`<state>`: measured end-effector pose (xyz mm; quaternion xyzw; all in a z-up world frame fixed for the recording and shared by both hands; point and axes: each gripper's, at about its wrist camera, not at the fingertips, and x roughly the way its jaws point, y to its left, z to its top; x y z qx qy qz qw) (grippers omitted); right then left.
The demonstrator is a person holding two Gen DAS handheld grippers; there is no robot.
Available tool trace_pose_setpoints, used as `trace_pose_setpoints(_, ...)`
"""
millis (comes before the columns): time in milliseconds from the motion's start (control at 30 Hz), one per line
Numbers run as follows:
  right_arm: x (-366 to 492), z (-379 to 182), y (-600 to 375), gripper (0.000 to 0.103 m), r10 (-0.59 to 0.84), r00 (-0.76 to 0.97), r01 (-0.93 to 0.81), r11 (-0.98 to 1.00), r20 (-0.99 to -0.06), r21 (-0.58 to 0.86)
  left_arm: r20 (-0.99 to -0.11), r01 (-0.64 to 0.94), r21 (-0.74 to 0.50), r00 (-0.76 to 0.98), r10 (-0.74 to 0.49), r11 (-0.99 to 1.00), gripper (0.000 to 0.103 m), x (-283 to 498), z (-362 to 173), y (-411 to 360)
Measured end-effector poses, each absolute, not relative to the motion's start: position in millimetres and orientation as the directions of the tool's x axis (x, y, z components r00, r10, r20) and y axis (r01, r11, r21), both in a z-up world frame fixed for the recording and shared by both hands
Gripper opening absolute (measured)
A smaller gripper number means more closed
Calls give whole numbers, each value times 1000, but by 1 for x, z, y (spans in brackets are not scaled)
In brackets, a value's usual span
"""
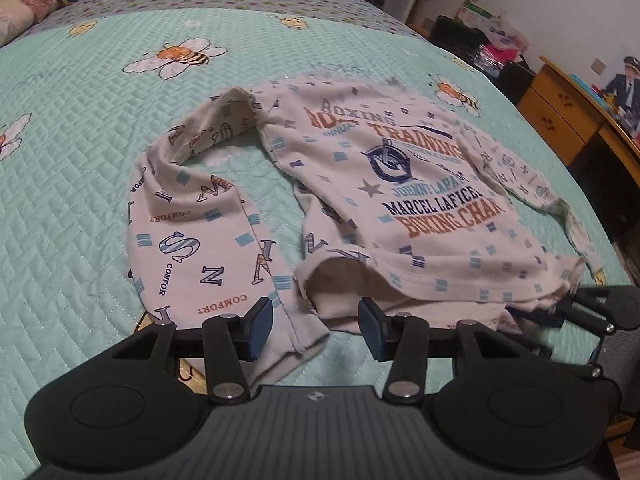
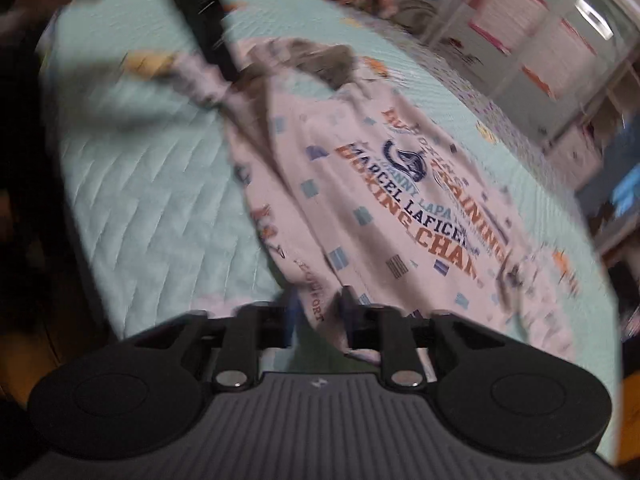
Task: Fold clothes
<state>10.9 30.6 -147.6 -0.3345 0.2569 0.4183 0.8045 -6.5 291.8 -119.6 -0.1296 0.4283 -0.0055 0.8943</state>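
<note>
Right wrist view blurs; right gripper [image 2: 316, 316] perhaps pinches shirt [image 2: 360, 208] hem

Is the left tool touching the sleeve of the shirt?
Cannot tell. In the left wrist view the left tool is open with the sleeve cuff lying between its fingers, right against the left pad, but no clear contact or gap shows.

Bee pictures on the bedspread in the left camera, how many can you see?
3 clear: big bee behind the shirt, small one further back, one right of the shirt. Partial ones at the edges; more may be hidden.
</note>
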Motion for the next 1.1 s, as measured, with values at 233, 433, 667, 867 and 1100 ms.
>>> trace_pose_setpoints(233,49,-127,-26,4,653,418,-764,629,-632,144,-758,-53,-141,648,-73,989,50,-2,-119,282)
trace_pose_setpoints(433,50,-130,-41,4,655,406,-720,659,-637,219,-761,-40,-133,644,-77,990,50,6,-124,274)
trace_pose_setpoints(667,46,-140,-43,6,632,386,-688,683,-672,247,-760,24,-59,648,-60,998,51,18,-128,259)
trace_pose_setpoints(867,50,-146,-49,6,634,374,-640,705,-677,306,-727,33,-132,676,-119,991,1,25,-130,260)
trace_pose_setpoints(1100,57,-140,-60,9,715,342,-589,669,-609,454,-631,-19,-347,744,-218,938,1,6,-94,286)
